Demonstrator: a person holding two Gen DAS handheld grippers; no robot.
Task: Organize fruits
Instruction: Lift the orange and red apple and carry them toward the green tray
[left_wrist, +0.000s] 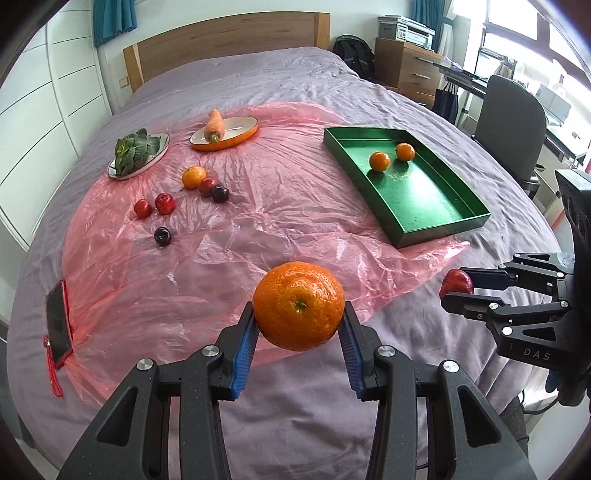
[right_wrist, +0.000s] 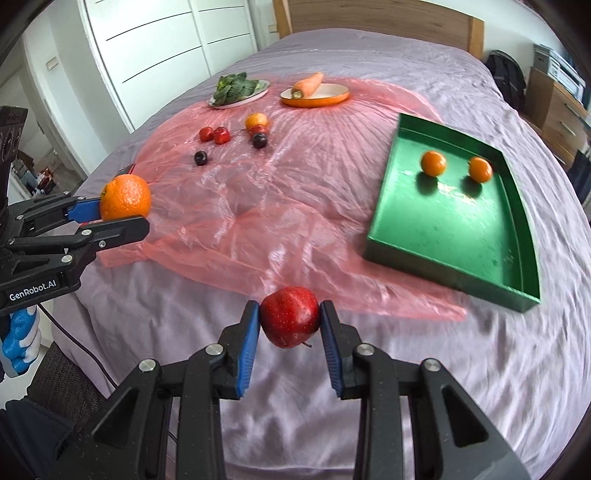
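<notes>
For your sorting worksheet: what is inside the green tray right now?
Two oranges sit apart near the far end of the green tray; the remaining floor is bare. The near wall hides a thin strip of floor.

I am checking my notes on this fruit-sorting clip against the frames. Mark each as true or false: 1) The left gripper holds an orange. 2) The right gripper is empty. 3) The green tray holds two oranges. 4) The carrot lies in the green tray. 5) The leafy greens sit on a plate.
1) True: the left gripper is shut on an orange.
2) False: the right gripper is clamped on a red apple.
3) True: the green tray holds two oranges.
4) False: the carrot rests on the orange-rimmed dish.
5) True: the leafy greens sit on a plate.
</notes>
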